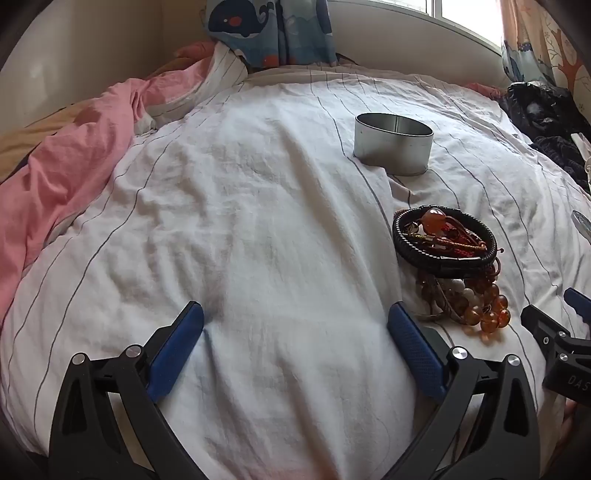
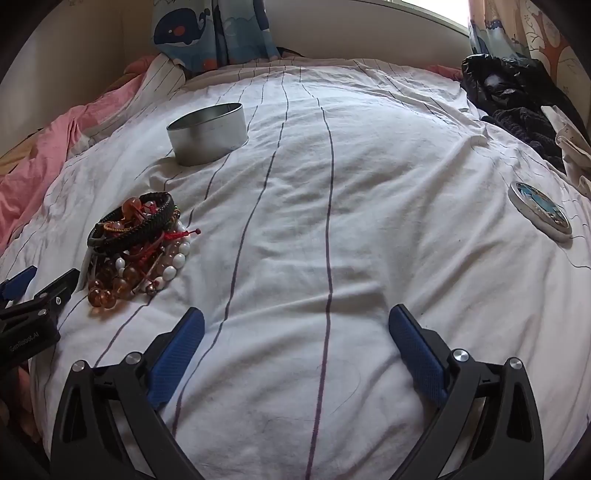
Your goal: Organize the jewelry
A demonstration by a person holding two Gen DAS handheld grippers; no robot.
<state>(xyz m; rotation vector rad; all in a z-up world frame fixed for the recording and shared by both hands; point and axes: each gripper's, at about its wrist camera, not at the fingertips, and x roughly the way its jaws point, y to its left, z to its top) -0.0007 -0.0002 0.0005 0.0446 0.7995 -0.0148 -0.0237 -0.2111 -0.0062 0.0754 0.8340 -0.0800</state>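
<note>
A pile of bracelets (image 1: 452, 262) lies on the white striped bed sheet: black braided bands on top, amber, white and red beads below. It also shows in the right wrist view (image 2: 136, 243). An open round metal tin (image 1: 393, 147) stands behind the pile, also seen in the right wrist view (image 2: 208, 134). Its lid (image 2: 539, 212) lies far right. My left gripper (image 1: 295, 317) is open and empty, just left of the pile. My right gripper (image 2: 295, 321) is open and empty, right of the pile.
A pink blanket (image 1: 66, 177) is bunched at the left. Dark clothes (image 2: 517, 99) lie at the back right. Whale-print curtains (image 1: 269, 29) hang behind the bed, under a window.
</note>
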